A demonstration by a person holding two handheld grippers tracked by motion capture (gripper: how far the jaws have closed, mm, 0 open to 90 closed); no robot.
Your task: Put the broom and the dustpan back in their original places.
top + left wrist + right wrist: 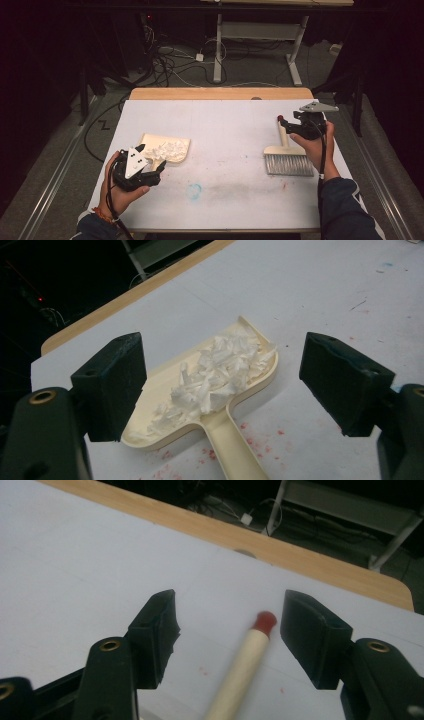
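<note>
A cream dustpan [150, 141] lies on the left of the white table top, loaded with shredded white paper [170, 149]. My left gripper [156, 167] hovers just behind it, open. In the left gripper view the two jaws stand wide apart on either side of the dustpan [150, 390], its paper [215, 370] and its handle [232, 450], touching nothing. At the right lies a hand brush [287, 159] with grey bristles. My right gripper [291, 123] is at the handle's far end. In the right gripper view the red-tipped brush handle [247, 652] sits between the open jaws of that gripper [227, 612], clear of both pads.
A bare wooden strip [220, 93] runs along the table's far edge. A faint blue smudge [194, 190] marks the sheet near the front middle. Red specks [250, 440] dot the sheet by the dustpan handle. Beyond the table stand a desk frame [257, 40] and floor cables [170, 60].
</note>
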